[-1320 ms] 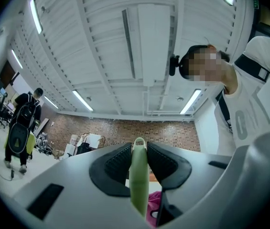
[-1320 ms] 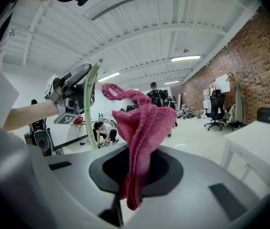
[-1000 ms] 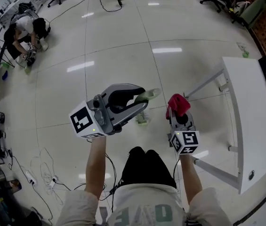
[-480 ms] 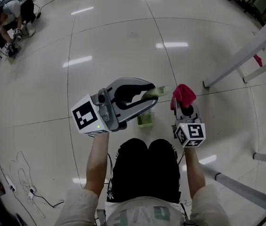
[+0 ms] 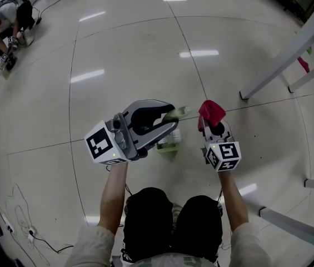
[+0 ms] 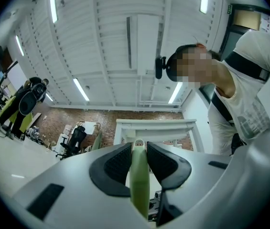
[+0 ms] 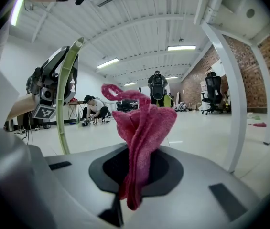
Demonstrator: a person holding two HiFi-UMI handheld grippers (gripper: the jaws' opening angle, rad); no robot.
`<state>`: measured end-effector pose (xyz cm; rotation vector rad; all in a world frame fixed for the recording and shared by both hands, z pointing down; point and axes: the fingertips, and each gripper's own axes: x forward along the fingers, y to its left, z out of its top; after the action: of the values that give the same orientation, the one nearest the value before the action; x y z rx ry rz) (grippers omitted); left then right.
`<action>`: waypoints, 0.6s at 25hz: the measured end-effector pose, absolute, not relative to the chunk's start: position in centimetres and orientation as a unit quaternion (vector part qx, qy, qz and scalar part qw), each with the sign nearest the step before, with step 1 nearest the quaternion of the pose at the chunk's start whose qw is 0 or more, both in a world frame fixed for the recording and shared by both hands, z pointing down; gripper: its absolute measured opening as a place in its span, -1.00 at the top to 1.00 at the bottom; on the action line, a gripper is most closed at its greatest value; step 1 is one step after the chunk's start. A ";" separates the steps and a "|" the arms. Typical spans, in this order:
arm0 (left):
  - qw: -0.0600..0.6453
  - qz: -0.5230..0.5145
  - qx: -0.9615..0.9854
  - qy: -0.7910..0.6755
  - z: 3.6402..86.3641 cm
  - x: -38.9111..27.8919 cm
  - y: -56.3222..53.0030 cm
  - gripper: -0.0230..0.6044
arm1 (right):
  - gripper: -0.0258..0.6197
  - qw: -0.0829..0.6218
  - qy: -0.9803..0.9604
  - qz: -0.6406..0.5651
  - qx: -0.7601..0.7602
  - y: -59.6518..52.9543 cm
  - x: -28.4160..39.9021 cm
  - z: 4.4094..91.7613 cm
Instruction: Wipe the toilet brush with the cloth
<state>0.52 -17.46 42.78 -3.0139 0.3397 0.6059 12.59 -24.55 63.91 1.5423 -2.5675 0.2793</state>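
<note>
Glossy pale floor tiles (image 5: 145, 54) lie below. At frame centre the left claw (image 5: 172, 122) clamps the pale green plastic toilet brush (image 5: 179, 114). The right claw (image 5: 210, 125) clamps the crimson cloth (image 5: 212, 111) just beside it, seemingly ready for wiping.

- The left gripper (image 5: 170, 121) is covering most of the toilet brush (image 5: 179, 113), and its bristle end is hiding beneath the gripper's body.
- The fingers (image 7: 168, 168) of the right gripper (image 7: 135, 166) are swallowing the cloth's (image 7: 142, 128) lower folds.
- The picture's right edge is cutting off the table (image 5: 282, 63).
</note>
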 end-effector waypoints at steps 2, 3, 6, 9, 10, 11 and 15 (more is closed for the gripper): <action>0.026 0.201 -0.973 0.107 44.1 0.6 -17.5 0.57 | 0.83 0.056 -0.853 0.089 0.510 -24.8 12.5 64.8; 0.025 0.198 -0.974 0.111 45.0 0.6 -17.5 0.57 | 0.83 0.053 -0.854 0.090 0.509 -24.6 12.4 65.4; 0.010 0.185 -0.973 0.136 48.1 0.1 -17.7 0.57 | 0.82 0.050 -0.854 0.100 0.508 -23.3 11.8 67.1; -0.012 0.184 -0.971 0.150 50.2 -0.3 -18.1 0.57 | 0.83 0.061 -0.855 0.112 0.502 -22.1 11.2 68.5; -0.017 0.185 -0.971 0.151 50.5 -0.4 -18.1 0.57 | 0.83 0.067 -0.857 0.113 0.498 -21.8 10.9 68.8; -0.018 0.185 -0.971 0.153 50.6 -0.4 -18.1 0.57 | 0.83 0.071 -0.859 0.114 0.495 -21.5 10.7 69.1; -0.007 0.182 -0.969 0.167 50.4 -0.3 -18.4 0.57 | 0.82 0.071 -0.862 0.115 0.488 -21.2 10.0 69.1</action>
<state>-0.25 -18.43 50.36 -3.0581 0.5262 0.5748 10.00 -21.18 69.06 1.4672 -2.5922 0.3453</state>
